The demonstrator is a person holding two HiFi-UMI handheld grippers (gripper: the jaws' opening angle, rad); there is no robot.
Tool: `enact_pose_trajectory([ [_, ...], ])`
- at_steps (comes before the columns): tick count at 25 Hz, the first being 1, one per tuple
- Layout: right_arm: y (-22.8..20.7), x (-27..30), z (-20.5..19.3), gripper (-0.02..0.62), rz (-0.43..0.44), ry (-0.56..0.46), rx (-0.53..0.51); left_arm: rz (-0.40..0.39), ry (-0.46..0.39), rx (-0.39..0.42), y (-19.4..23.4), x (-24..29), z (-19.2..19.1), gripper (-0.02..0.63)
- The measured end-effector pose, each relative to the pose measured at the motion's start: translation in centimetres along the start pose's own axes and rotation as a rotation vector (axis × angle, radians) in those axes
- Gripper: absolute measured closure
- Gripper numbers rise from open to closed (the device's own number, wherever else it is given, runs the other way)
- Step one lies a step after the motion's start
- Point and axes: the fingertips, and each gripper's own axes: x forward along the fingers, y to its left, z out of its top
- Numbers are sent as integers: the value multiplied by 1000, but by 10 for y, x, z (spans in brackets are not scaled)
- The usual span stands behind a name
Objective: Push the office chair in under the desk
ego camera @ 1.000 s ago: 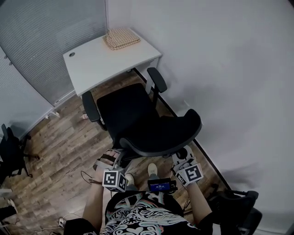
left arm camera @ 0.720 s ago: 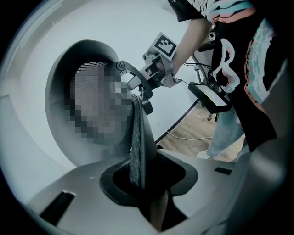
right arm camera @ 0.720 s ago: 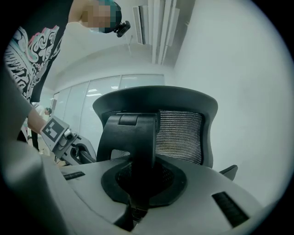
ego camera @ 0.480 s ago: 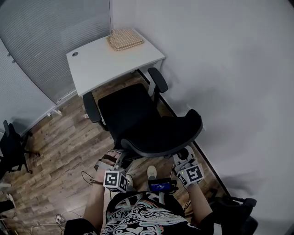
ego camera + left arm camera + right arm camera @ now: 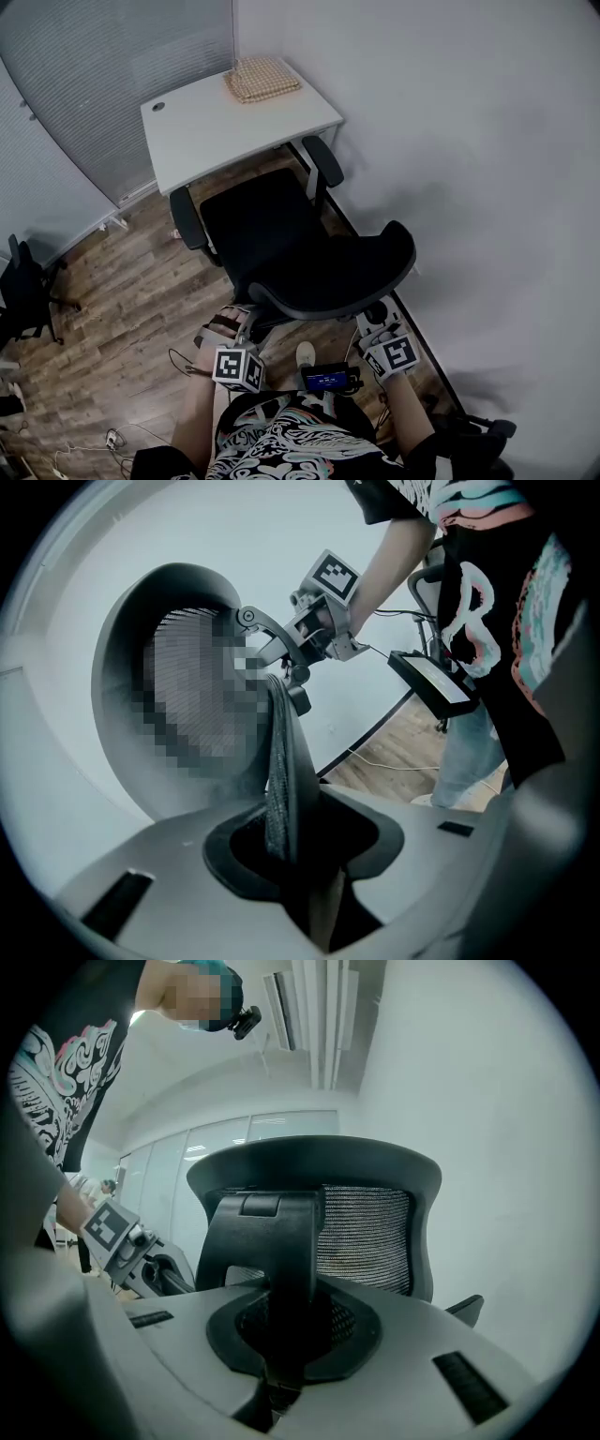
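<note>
Head view shows the office chair (image 5: 281, 244) on the wood floor (image 5: 122, 291). Its seat faces the counter (image 5: 225, 127) but is not under it yet. The front of the seat is close to the counter's near edge.

The left claw (image 5: 246, 317) pinches the left side of the chair's back. In the left gripper view the thin rim sits squeezed between its jaws. The right claw (image 5: 377, 317) pinches the right side, with a dark part of the back clamped in its jaws.

I think the push is partway done. To do it well, push both sides the same, so the chair rolls straight and does not spin. Aim the seat at the middle of the near edge. Go slow, because the armrests (image 5: 323, 161) could bump the counter's edge, and the white wall (image 5: 487, 187) is close on the right.
</note>
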Motion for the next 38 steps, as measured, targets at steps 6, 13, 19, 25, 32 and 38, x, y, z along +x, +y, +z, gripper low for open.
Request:
enact_pose_trajectory([
  [6,-24,6,-2,549,29,-8,10,16,16,-34,5,18,10,469],
  [13,-34,10,-1,549,50,-18,-6,24,18,-44,10,26,15,466],
  [19,-35,8,2,549,33,-44,-15,24,13,-52,11,24,19,466],
  [25,-34,7,2,549,17,-56,-14,25,16,-50,10,23,18,466],
  [32,-39,5,-1,549,-44,-82,4,22,19,-52,9,25,16,466],
  [38,-39,7,-6,551,-46,-63,15,18,26,-52,7,27,14,466],
])
